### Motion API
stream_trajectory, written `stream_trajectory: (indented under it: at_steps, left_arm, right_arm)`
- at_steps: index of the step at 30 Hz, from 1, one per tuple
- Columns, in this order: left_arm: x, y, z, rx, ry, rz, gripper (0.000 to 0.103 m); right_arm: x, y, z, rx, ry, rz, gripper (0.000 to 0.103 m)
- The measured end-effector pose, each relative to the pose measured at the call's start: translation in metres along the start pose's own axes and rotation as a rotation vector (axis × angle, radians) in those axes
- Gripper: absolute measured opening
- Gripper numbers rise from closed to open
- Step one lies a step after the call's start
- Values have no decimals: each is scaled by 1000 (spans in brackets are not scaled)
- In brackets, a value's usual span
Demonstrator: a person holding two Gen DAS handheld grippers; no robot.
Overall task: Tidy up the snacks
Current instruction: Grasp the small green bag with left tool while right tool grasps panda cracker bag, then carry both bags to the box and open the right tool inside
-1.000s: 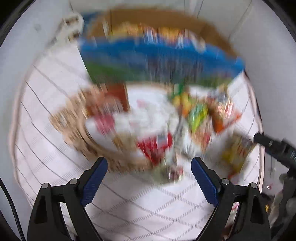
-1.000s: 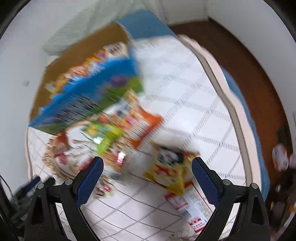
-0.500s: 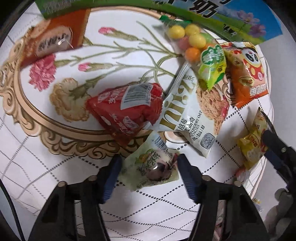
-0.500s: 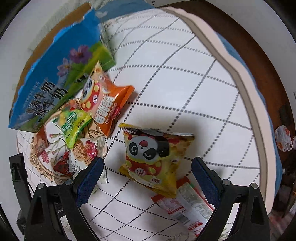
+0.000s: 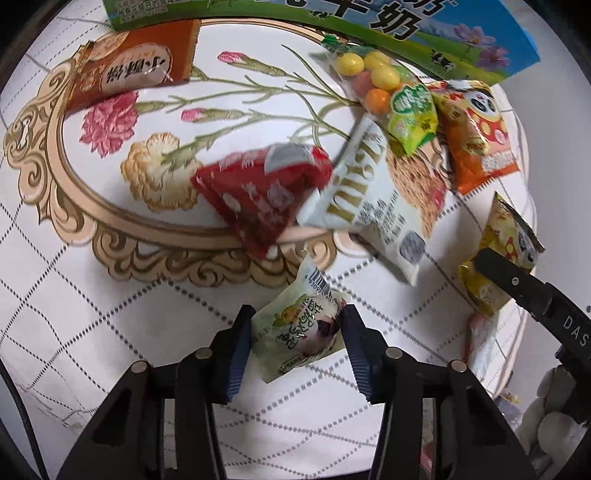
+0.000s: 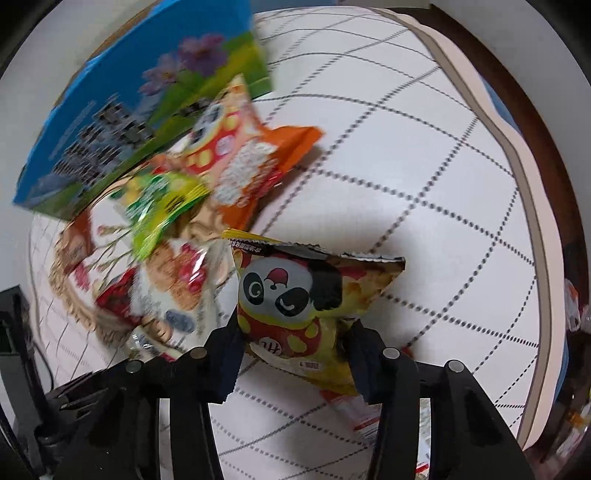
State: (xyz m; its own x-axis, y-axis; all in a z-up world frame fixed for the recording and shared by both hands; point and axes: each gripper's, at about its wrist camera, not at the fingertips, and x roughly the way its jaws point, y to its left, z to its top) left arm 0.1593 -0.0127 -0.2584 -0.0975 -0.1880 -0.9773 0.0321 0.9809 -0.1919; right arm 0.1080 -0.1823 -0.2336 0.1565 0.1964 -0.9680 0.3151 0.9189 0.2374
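Snacks lie scattered on the worktop (image 5: pixel 92 325), a white quilted cloth with a floral medallion, in front of a blue-green box (image 5: pixel 424 33) whose open top cannot be seen from here. Left tool (image 5: pixel 297 332): fingers pressed against both sides of a pale green packet (image 5: pixel 299 328), so it is clamped on that packet, which sits low over the cloth; contact with the cloth cannot be told. Right tool (image 6: pixel 293 343): fingers close against the lower flanks of the yellow panda bag (image 6: pixel 295 295), clamped on it; the bag stands tilted up from the worktop with a red-white wrapper (image 6: pixel 354 410) lying under its lower edge. Remaining loose items, left view: red pouch (image 5: pixel 262 192) touching the white oat bag (image 5: pixel 373 206), candy bag (image 5: pixel 373 77) and lime packet (image 5: pixel 412 114) overlapping near the box, orange panda bag (image 5: pixel 476 140) beside them, brown packet (image 5: pixel 133 74) well apart at far left. Judged step: double pick, both grasps made, lift and carry not yet done. Task looks early; most of the pile is untouched. Next move calls for raising both packets clear of neighbours, particularly the wrapper under the yellow bag, then carrying them to wherever they are sorted, probably the box. Risk: grips sit low on crinkly film, so either bag may slip or swing.
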Motion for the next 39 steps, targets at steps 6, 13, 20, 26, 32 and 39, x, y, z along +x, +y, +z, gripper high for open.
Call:
stream_trajectory:
  at_steps: [6, 13, 20, 26, 32, 39]
  left_arm:
    - [-21, 3, -22, 11, -13, -49, 33]
    - [-7, -9, -5, 37, 39, -35, 36]
    - [33, -19, 8, 1, 140, -111, 61]
    - [34, -50, 7, 93, 81, -16, 40]
    - [28, -72, -5, 114, 56, -6, 33]
    - [0, -60, -6, 120, 10, -7, 33]
  right_arm:
    - [-15, 16, -13, -44, 3, 77, 51]
    - [-31, 35, -10, -95, -23, 106, 51]
    - [-16, 17, -2, -42, 15, 121, 51]
    - [-9, 10, -1, -30, 27, 113, 51]
    - [-11, 9, 0, -26, 17, 120, 51]
    - [-31, 17, 4, -47, -17, 143, 51]
